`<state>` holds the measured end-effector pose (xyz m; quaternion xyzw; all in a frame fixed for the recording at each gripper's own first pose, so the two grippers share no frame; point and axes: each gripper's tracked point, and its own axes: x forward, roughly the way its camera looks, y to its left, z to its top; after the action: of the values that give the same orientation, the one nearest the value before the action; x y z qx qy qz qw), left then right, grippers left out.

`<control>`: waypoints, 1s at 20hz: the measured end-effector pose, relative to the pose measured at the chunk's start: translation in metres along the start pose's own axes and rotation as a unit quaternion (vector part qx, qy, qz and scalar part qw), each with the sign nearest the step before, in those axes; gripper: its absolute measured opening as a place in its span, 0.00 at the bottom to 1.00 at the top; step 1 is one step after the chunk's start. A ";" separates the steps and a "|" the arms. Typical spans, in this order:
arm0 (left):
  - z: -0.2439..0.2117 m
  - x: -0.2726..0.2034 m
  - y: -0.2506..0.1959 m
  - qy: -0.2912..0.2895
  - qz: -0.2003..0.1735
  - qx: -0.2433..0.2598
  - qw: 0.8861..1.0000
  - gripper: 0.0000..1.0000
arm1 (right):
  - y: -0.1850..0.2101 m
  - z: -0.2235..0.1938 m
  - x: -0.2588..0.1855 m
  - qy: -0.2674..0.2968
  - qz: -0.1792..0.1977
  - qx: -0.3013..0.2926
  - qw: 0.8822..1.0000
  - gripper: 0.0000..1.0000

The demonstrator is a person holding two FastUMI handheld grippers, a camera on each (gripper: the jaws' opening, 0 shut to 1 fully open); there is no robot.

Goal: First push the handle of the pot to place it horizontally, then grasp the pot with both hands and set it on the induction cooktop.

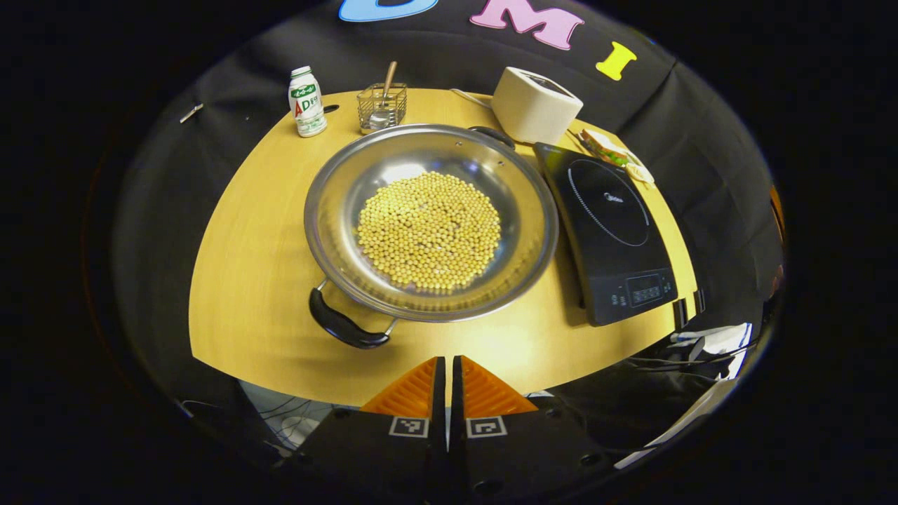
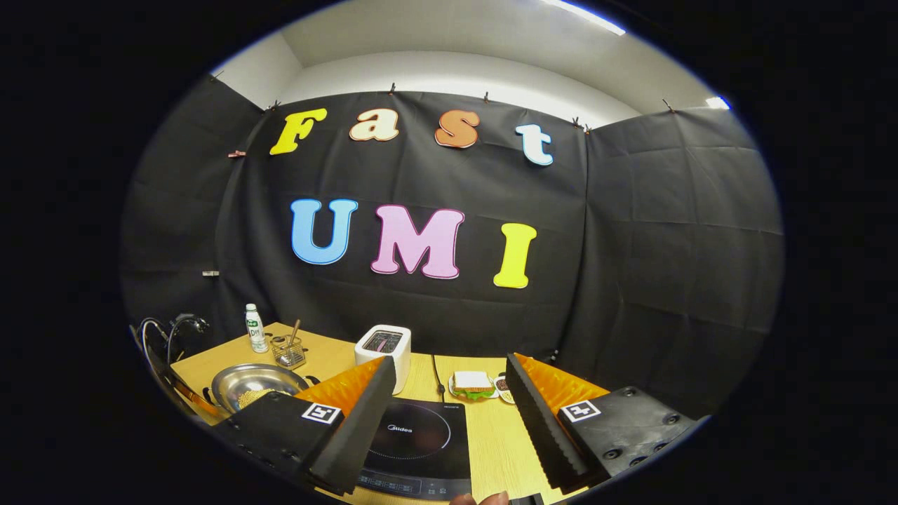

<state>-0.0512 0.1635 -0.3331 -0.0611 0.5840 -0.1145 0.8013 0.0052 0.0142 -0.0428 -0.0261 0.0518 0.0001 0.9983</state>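
Step 1, handle push, not begun. Pot (image 1: 431, 221) on worktop (image 1: 252, 231), beside cooktop (image 1: 609, 231); near handle (image 1: 345, 325) sits diagonal. L gripper (image 1: 447, 379) closed, empty, approaching. R gripper (image 2: 449, 407) wide open, empty. Next: nudge handle sideways.

Both the left gripper (image 1: 447, 382) and the right gripper (image 2: 449, 414) have ridged wedge-shaped fingers on dark screw-studded bodies carrying square black-and-white marker tags.

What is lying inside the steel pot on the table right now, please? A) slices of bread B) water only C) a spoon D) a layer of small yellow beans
D: in the left gripper view the pot holds a flat layer of small yellow beans over its bottom.
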 end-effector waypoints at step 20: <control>0.025 0.026 0.120 -0.011 0.057 -0.118 0.991 0.05 | 0.010 -0.013 0.020 0.023 0.001 -0.012 1.000 0.98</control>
<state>-0.0068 0.2715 -0.3767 -0.1230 0.5869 0.0015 0.8003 0.0242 0.0238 -0.0585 -0.0380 0.0748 0.0010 0.9965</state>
